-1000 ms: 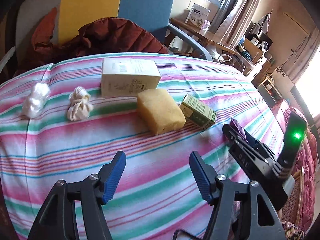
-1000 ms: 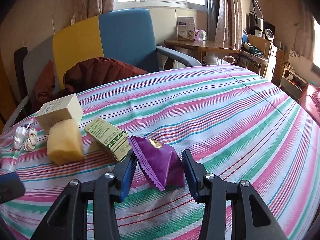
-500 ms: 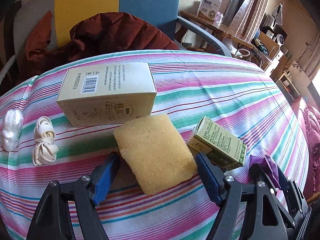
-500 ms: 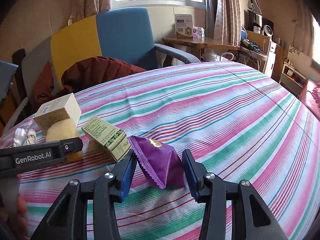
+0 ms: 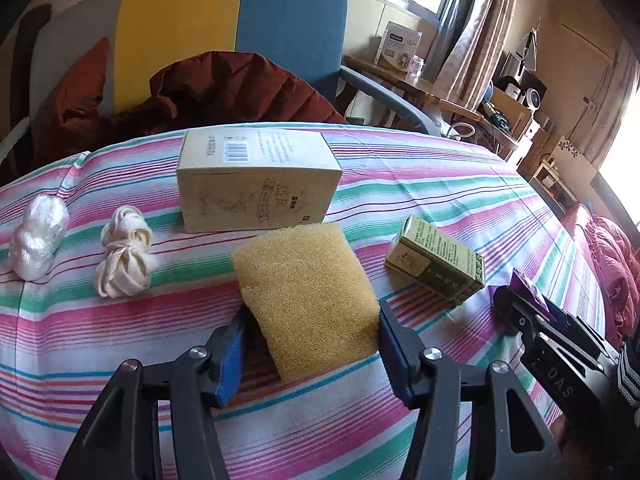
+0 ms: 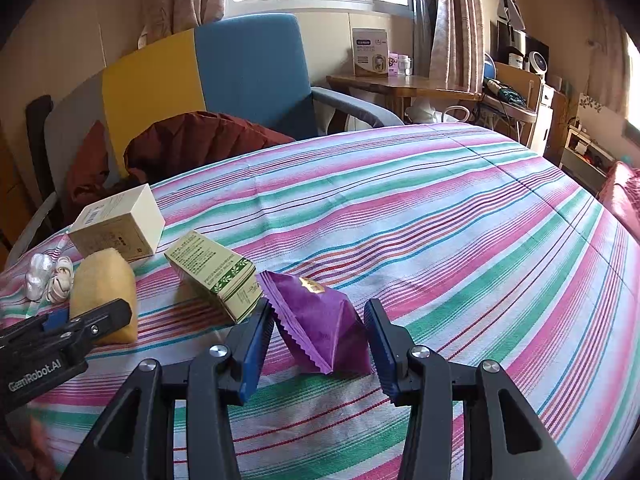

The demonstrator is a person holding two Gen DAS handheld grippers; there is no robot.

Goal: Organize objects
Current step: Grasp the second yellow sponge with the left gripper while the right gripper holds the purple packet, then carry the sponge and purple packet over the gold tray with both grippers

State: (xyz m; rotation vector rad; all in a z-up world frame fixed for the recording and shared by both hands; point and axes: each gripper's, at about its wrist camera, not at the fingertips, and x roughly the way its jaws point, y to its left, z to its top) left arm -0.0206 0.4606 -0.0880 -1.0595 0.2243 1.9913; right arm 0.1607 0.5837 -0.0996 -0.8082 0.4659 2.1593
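Left wrist view: left gripper (image 5: 310,354) low over striped tablecloth (image 5: 420,184), jaws closing with yellow sponge (image 5: 306,296) between them; right pad touching sponge's edge, left pad just beside it with a dark gap, no squeeze visible. Cream box (image 5: 256,178) directly behind sponge, touching or nearly so. Cream cord bundle (image 5: 124,258) and white shiny bundle (image 5: 38,248) to the left, apart from each other. Green box (image 5: 436,266) to the right of sponge, tilted. Right gripper's body at right edge, purple packet (image 5: 532,292) just peeking past it. Right wrist view: right gripper (image 6: 318,338) part-way apart around purple packet (image 6: 324,320) lying on cloth; left pad against crimped edge, right pad just beside packet, firm contact not discernible. Green box (image 6: 214,270) just left of packet, sponge (image 6: 104,286) further left behind left gripper (image 6: 66,330).
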